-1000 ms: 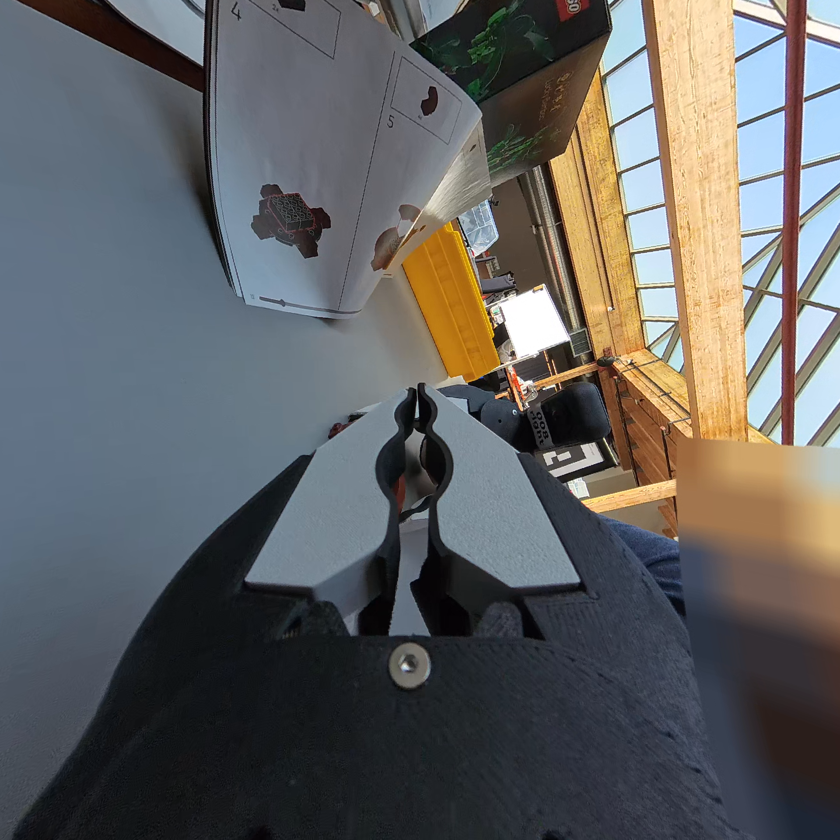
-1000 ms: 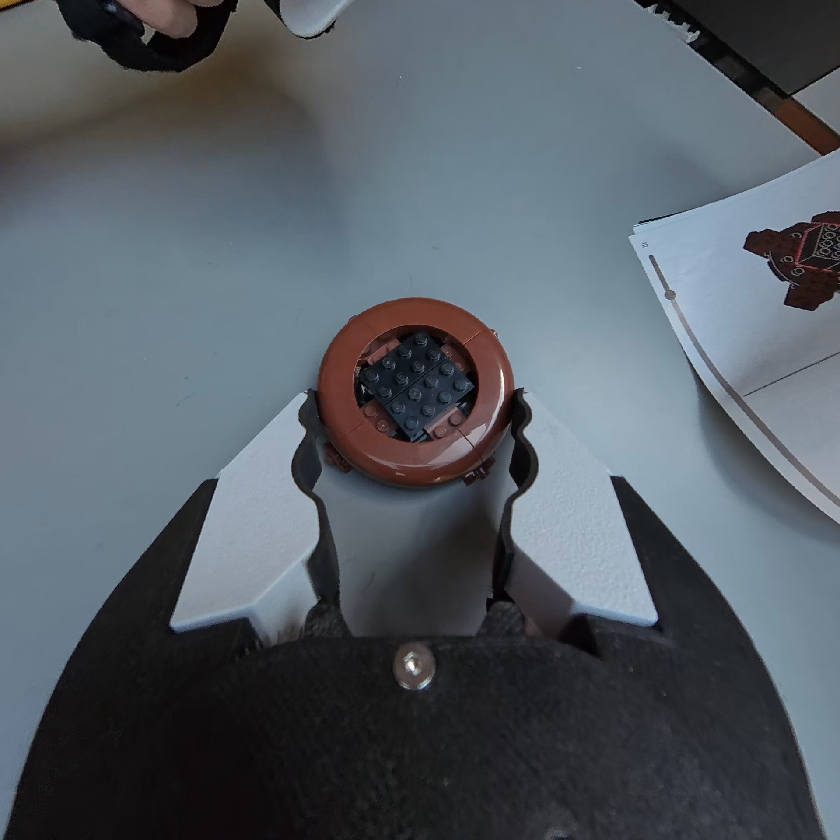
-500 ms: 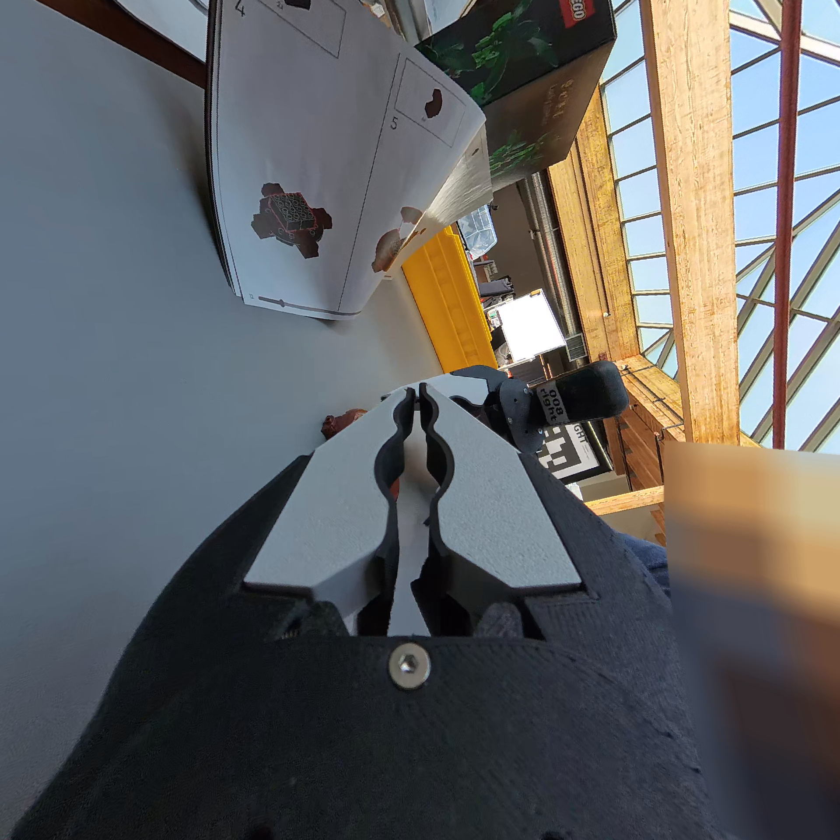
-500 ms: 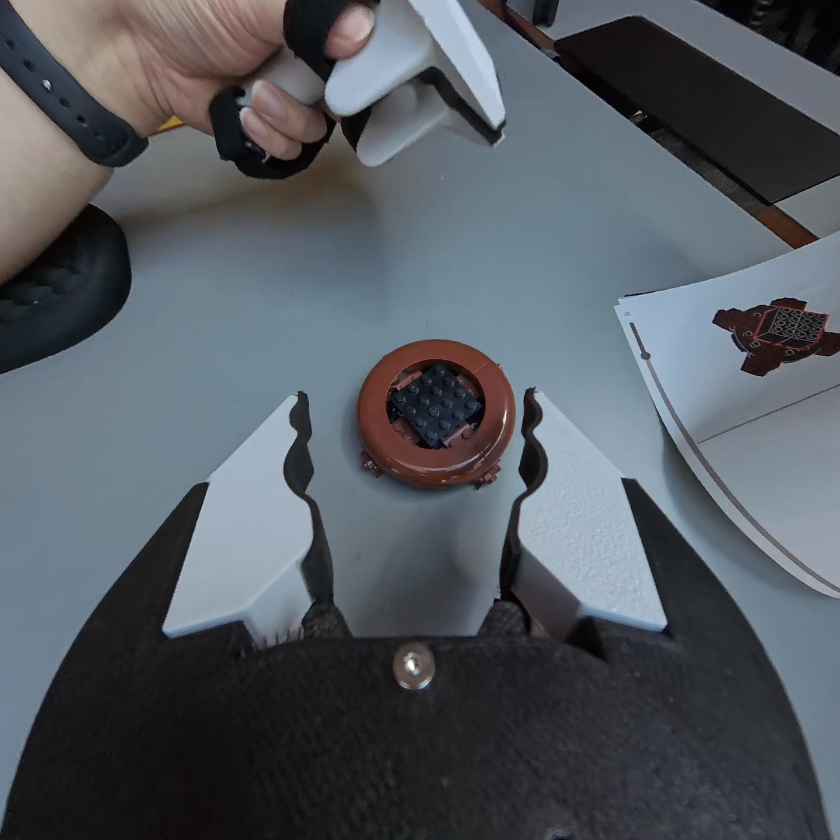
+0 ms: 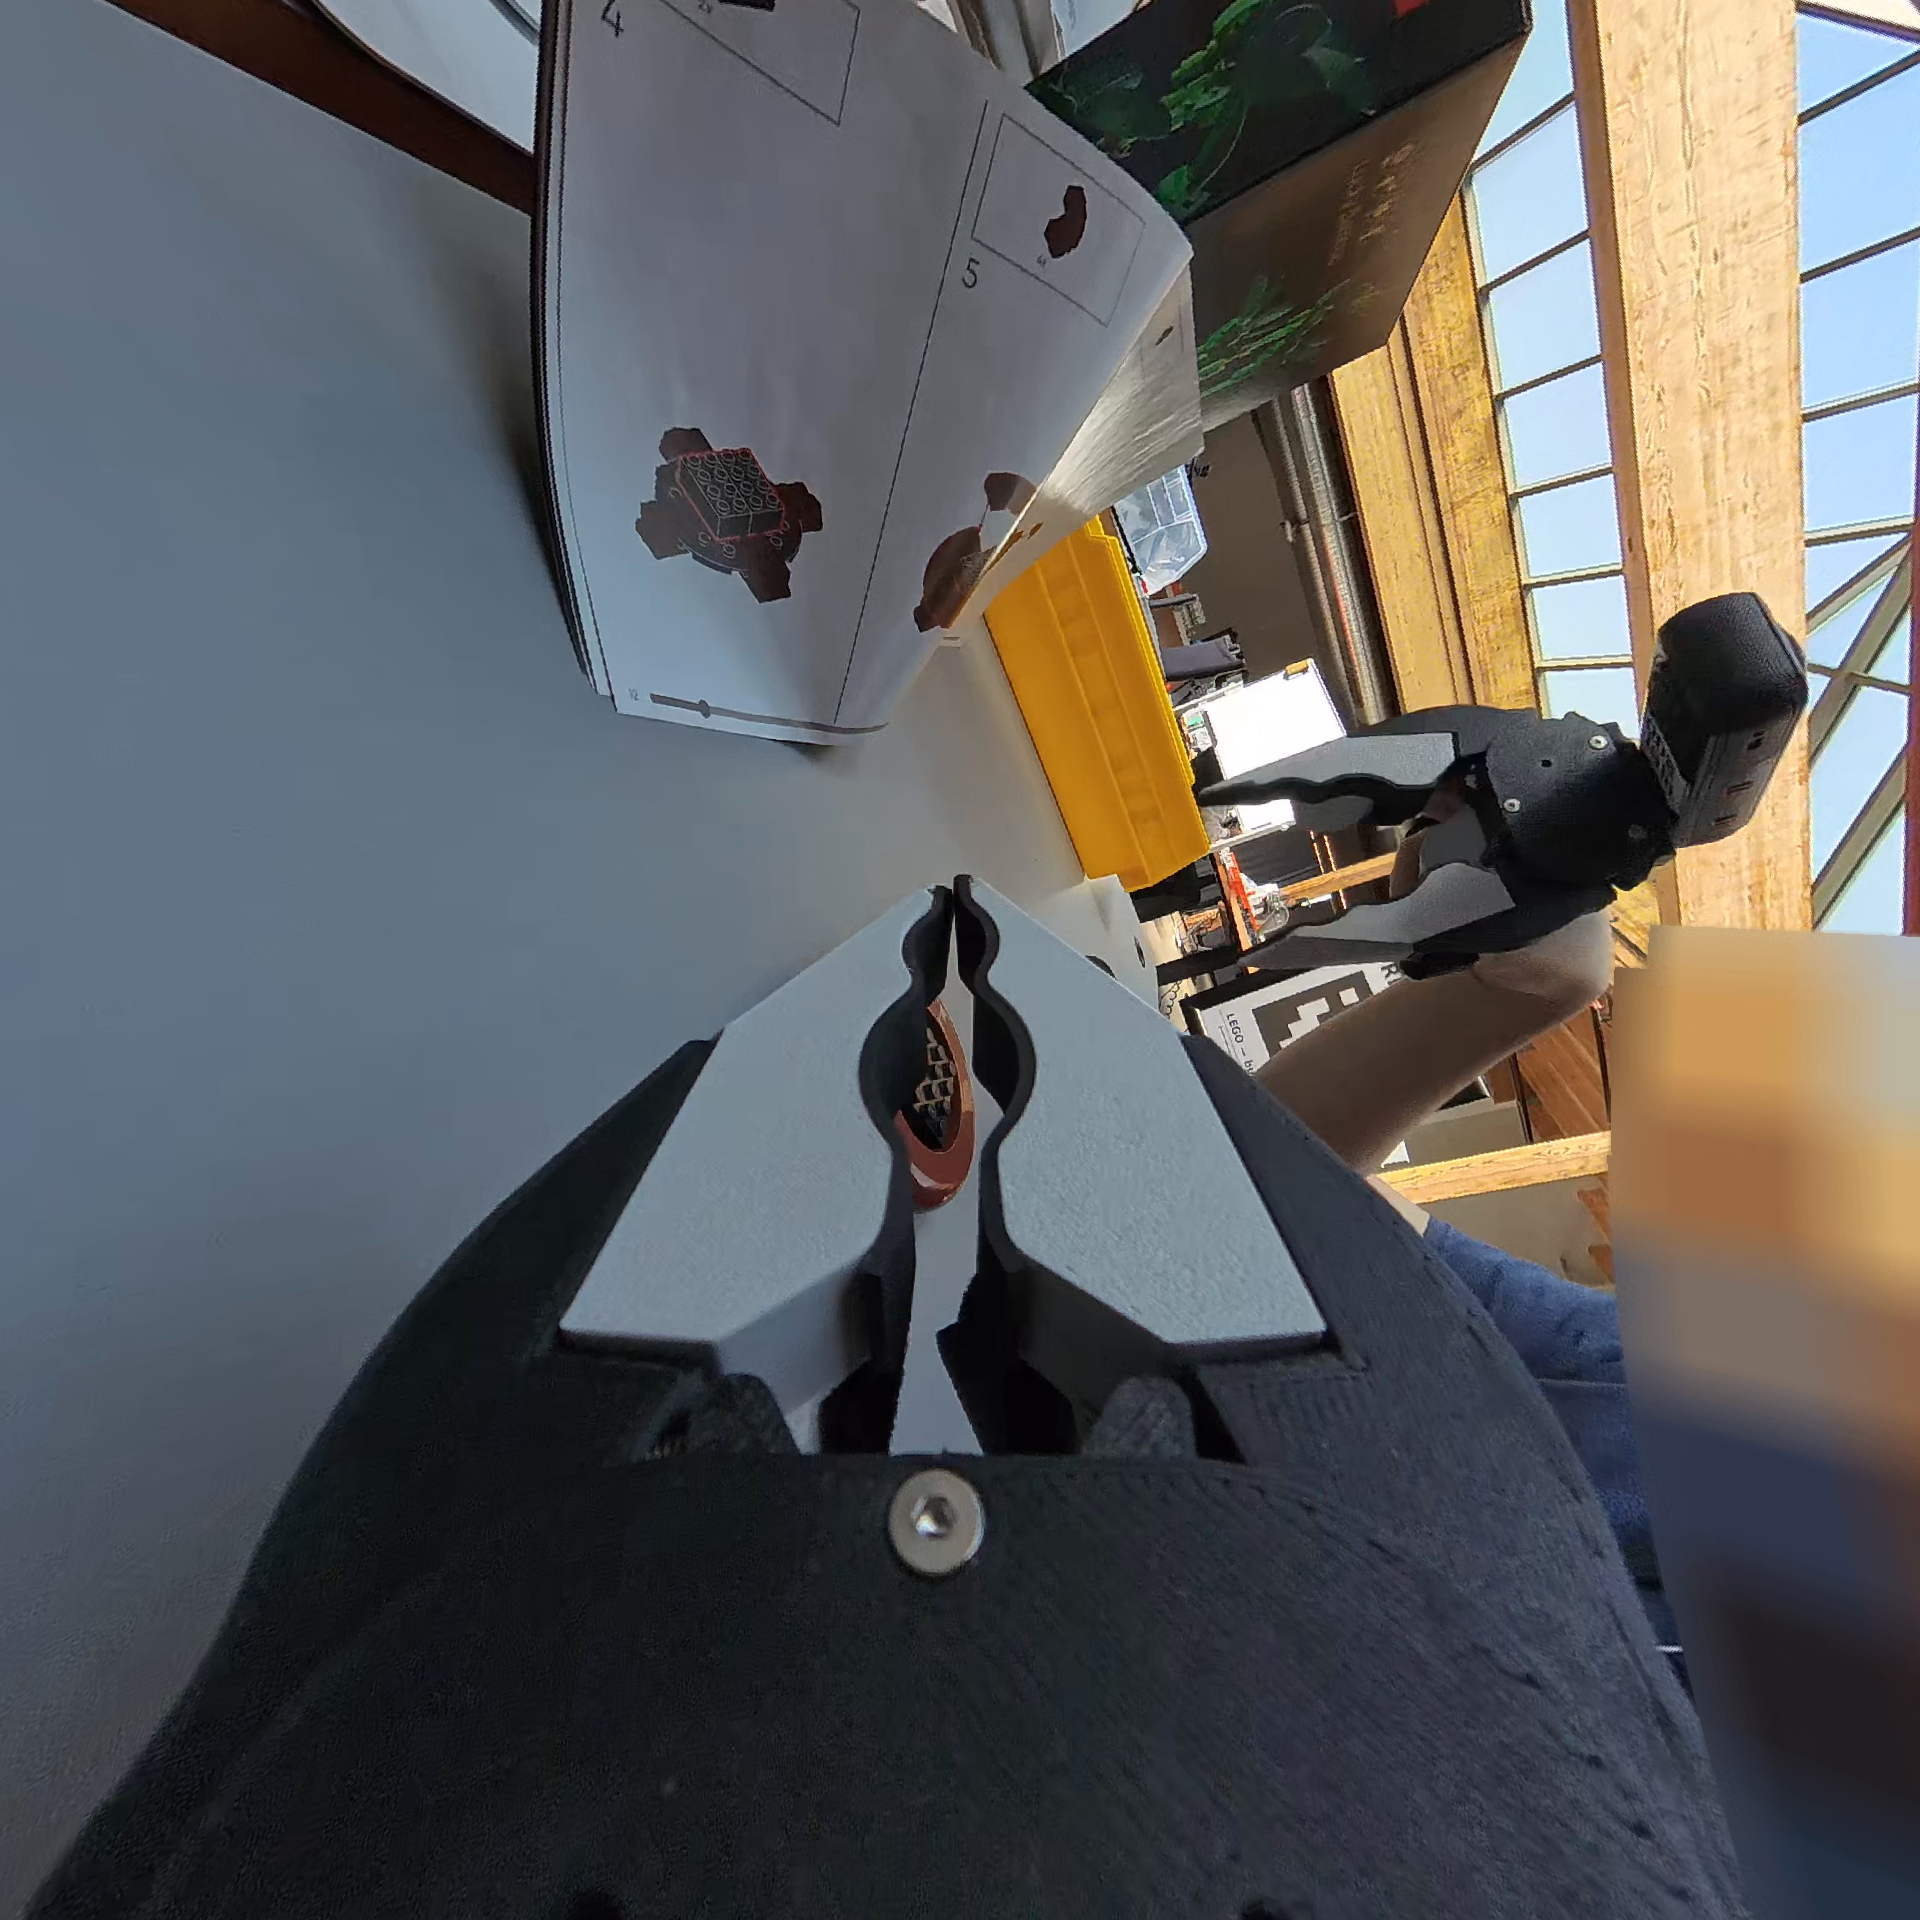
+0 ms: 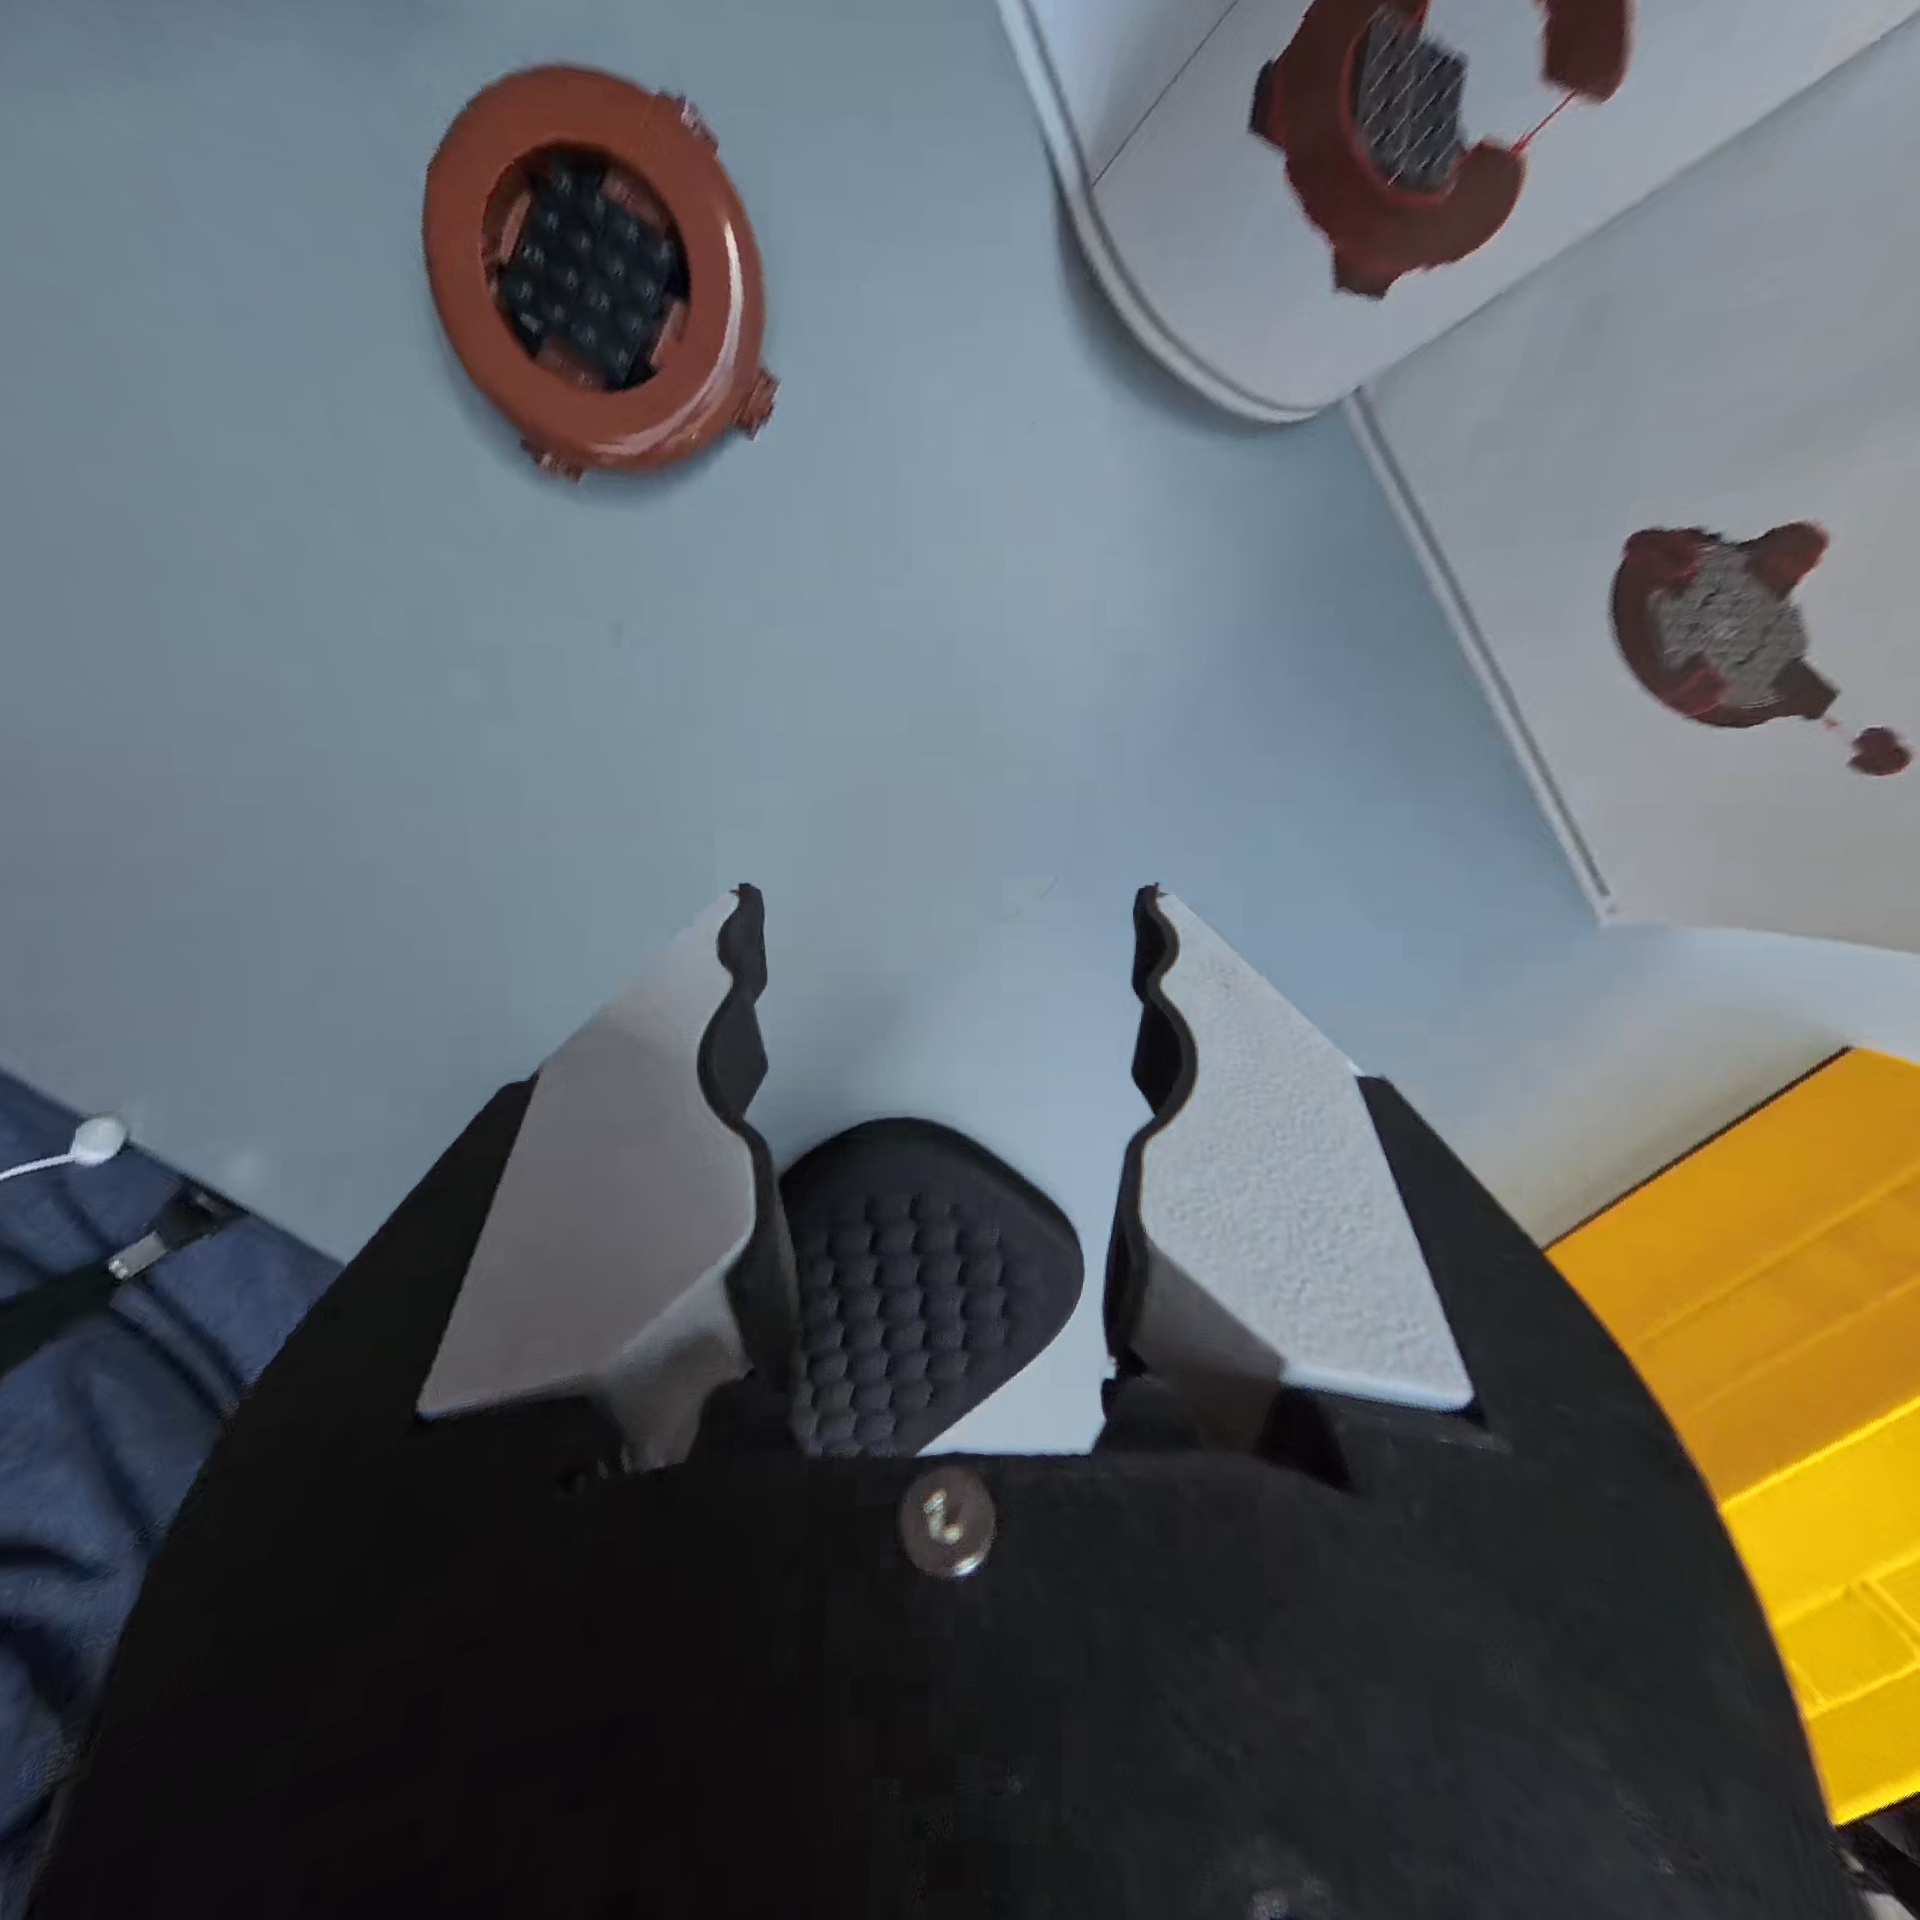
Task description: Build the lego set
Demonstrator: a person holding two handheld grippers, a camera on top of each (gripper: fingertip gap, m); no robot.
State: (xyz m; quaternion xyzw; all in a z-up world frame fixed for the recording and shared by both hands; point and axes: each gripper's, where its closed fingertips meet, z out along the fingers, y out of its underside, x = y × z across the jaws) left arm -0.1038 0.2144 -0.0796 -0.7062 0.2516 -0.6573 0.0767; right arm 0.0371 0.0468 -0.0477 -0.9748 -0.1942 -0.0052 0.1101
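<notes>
The round brown Lego build point(image 6: 592, 270), a brown ring around black studded plates, lies on the grey table point(image 6: 727, 675), far ahead and left of my right gripper point(image 6: 945, 904). That gripper is open and empty. In the left wrist view it point(image 5: 1184, 883) hangs open above the table, held by a hand. My left gripper point(image 5: 954, 896) is shut with its tips touching and nothing seen between them. Part of the brown build point(image 5: 940, 1143) shows through the gap behind its fingers. The open instruction booklet point(image 6: 1558, 312) lies at the right; it also shows in the left wrist view point(image 5: 779, 364).
A yellow bin point(image 6: 1714, 1403) stands at the table's edge, also in the left wrist view point(image 5: 1101, 707). A dark Lego box point(image 5: 1299, 156) stands behind the booklet. A black textured pad point(image 6: 925, 1278) lies under my right gripper. Blue trousers point(image 6: 104, 1351) show at lower left. My hands' fingertips stand some 25 cm from each other.
My right gripper has let go of the brown build, pulled back and risen well away from it. The build stays on the table. My left gripper has stayed shut.
</notes>
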